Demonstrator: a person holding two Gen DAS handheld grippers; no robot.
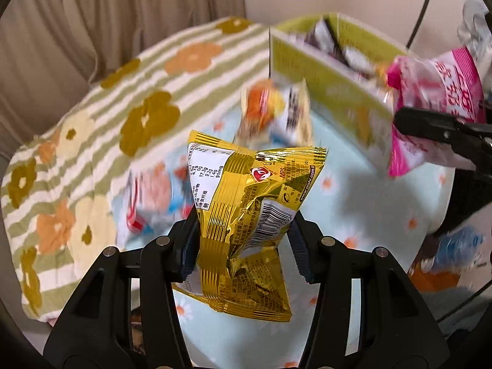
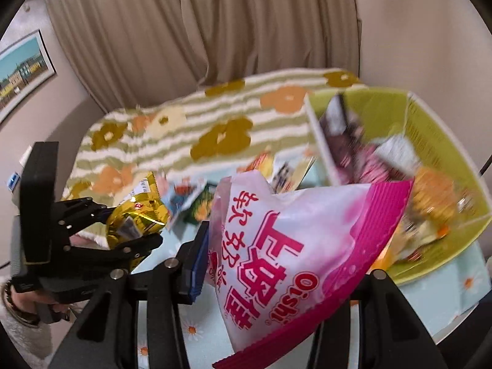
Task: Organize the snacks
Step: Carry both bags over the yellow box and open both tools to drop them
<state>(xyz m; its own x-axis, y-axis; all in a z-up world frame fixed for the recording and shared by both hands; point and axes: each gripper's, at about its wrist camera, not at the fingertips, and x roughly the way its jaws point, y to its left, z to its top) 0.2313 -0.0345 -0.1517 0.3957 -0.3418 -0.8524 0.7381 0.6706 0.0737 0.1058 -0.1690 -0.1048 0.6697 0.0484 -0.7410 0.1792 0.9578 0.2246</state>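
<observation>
My left gripper (image 1: 244,240) is shut on a crumpled gold snack bag (image 1: 246,190), held up above the table. The same gold snack bag (image 2: 138,215) shows in the left gripper (image 2: 129,224) at the left of the right wrist view. My right gripper (image 2: 283,264) is shut on a pink and white snack bag (image 2: 292,261), which hides its right finger. That pink snack bag (image 1: 430,92) hangs at the right edge of the left wrist view, with a black finger (image 1: 430,127) across it. A lime-green bin (image 2: 430,129) with several packets inside stands just beyond it.
Loose snack packets (image 1: 276,110) (image 1: 150,196) lie blurred on the light blue flowered tablecloth (image 1: 353,184) below. The green bin (image 1: 323,70) stands at the table's far right. A striped flowered blanket (image 1: 123,107) and a beige curtain (image 2: 215,30) lie behind. A person's hand (image 2: 27,301) holds the left gripper.
</observation>
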